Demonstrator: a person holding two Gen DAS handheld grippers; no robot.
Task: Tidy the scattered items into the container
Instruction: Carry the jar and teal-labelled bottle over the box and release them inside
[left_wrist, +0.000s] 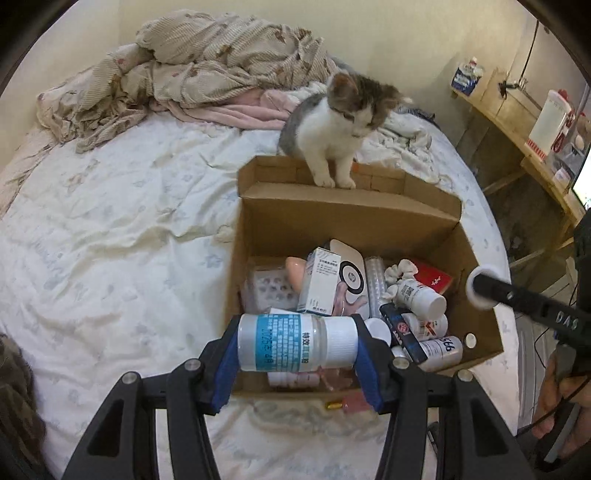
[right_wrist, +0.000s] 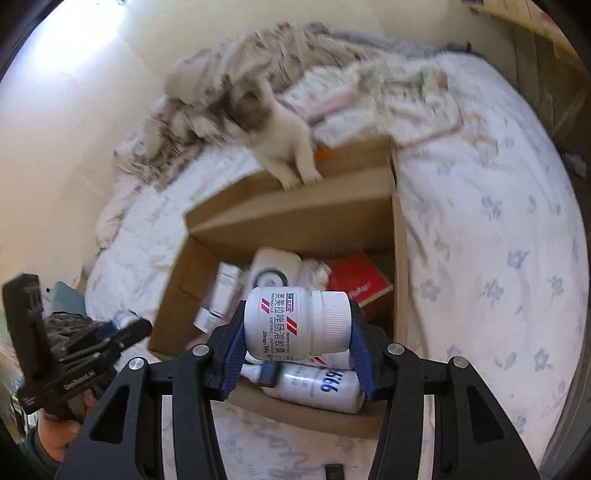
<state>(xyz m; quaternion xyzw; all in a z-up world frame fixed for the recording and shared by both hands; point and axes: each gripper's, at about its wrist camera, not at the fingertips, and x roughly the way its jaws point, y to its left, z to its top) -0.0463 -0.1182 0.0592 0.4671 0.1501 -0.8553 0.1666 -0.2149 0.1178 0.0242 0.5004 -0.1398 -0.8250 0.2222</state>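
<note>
Bottles in both grippers, and both carried sideways! The left gripper (left_wrist: 297, 347) pinches a white bottle with a blue label (left_wrist: 291, 341) end to end, base on one blue pad and ribbed cap on the other, which looks chosen to stop a round body rolling out of the grip. Just beyond its fingertips and below sits the cardboard box (left_wrist: 476, 254), so the bottle hangs over the near wall, well placed for a drop, I'd judge. The right gripper (right_wrist: 297, 326) clamps a white bottle with red stripes (right_wrist: 291, 321) the same way, over the box's near corner. Inside, ahead of the left gripper, it's crowded: a small white carton (left_wrist: 319, 275) standing on end, a flat white device with a dark ring (left_wrist: 351, 273), a red packet (left_wrist: 436, 277), a clear blister tray (left_wrist: 267, 290), and several white bottles lying to the right. Past the box, a kitten (left_wrist: 340, 125) rests its front paws on the folded-back far flap; the right wrist view is smeared there, so it may be moving. Anything released should fall near side, well apart from those paws.
</note>
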